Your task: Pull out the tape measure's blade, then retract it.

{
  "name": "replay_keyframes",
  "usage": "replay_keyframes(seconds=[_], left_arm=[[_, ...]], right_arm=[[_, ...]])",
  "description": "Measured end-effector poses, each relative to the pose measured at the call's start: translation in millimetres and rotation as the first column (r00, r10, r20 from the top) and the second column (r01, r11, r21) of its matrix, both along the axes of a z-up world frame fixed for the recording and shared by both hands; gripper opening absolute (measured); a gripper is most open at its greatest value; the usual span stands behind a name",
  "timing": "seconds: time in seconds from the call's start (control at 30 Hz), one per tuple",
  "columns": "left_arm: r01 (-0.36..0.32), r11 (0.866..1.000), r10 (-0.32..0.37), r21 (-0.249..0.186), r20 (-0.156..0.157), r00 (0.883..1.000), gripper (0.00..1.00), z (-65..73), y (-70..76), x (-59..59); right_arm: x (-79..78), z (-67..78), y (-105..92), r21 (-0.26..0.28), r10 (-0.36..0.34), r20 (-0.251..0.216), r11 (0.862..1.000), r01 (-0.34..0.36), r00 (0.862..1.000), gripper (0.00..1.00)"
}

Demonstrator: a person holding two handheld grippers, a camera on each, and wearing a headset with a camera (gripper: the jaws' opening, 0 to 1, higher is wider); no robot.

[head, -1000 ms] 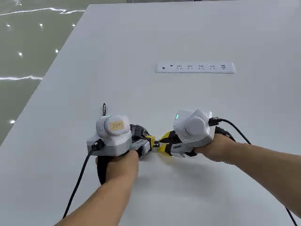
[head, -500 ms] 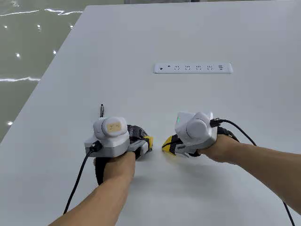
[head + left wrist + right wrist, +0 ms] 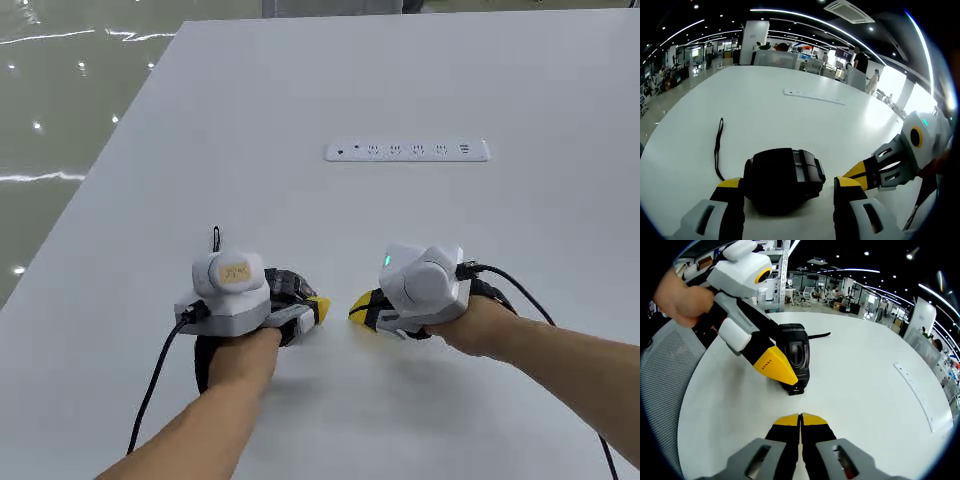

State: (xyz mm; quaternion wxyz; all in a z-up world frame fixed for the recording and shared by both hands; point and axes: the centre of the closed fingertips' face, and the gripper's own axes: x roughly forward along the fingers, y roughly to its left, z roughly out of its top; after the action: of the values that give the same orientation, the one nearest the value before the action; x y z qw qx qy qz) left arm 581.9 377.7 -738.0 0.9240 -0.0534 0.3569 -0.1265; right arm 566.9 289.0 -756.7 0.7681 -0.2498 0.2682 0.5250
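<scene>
White table fills the working area, and behind it, in the gripper views, lies an open office hall with ceiling lights. On the far side of the table lies a white power strip, well apart from the work.

At the near edge the person holds the two tongs. The left gripper is closed around the black tape measure. The case sits on the table between the yellow-tipped jaws, and both jaws press on its sides. The right gripper is to the right of the case, near but not touching it. Its jaws are fully together and they have hold of nothing. The thin black wrist strap of the tape measure lies loose on the table on the far left of the case.

About the progress: no blade is visible between the case and the right gripper, so the tape is fully inside now. I judge that either the pull is not made yet or the blade is already back, and these pictures do not decide it.

Compared with one second ago, the right gripper's tip was then at the case, next to the left gripper's tip. Now it is moved away to the right, with a gap of bare table between, and no blade came with it.
</scene>
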Motion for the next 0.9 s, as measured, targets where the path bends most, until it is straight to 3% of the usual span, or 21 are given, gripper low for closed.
replay_keyframes(seconds=[0.17, 0.27, 0.53, 0.67, 0.83, 0.9], left_arm=[[0.051, 0.999, -0.051, 0.011, 0.02, 0.998, 0.74, 4.4, -2.8, -3.0], [0.088, 0.996, -0.089, 0.032, 0.033, 0.995, 0.76, 6.1, -2.8, -6.2], [0.188, 0.981, -0.191, 0.047, 0.068, 0.979, 0.81, 14.5, -3.9, -16.9], [0.238, 0.97, -0.241, 0.041, 0.074, 0.968, 0.85, 16.2, -5.3, -24.5], [0.318, 0.946, -0.323, 0.07, 0.097, 0.941, 0.87, 19.6, -6.6, -31.0], [0.354, 0.932, -0.361, 0.081, 0.109, 0.926, 0.89, 22.3, -7.1, -34.2]], right_arm=[[-1.5, 4.3, -11.1, 0.006, -0.062, -0.012, 0.998, 0.062, 0.998, 0.0], [-4.7, 7.4, -15.8, 0.02, -0.087, -0.023, 0.996, 0.088, 0.996, 0.11], [-17.1, 18.4, -29.7, 0.04, -0.113, -0.01, 0.993, 0.114, 0.994, 0.26], [-21.6, 21.3, -39.4, 0.047, -0.142, -0.003, 0.989, 0.142, 0.99, 0.35], [-27.6, 23.8, -50.4, 0.055, -0.177, -0.002, 0.983, 0.177, 0.984, 0.47], [-31.1, 26.1, -55.3, 0.075, -0.211, -0.025, 0.974, 0.212, 0.977, 0.52]])
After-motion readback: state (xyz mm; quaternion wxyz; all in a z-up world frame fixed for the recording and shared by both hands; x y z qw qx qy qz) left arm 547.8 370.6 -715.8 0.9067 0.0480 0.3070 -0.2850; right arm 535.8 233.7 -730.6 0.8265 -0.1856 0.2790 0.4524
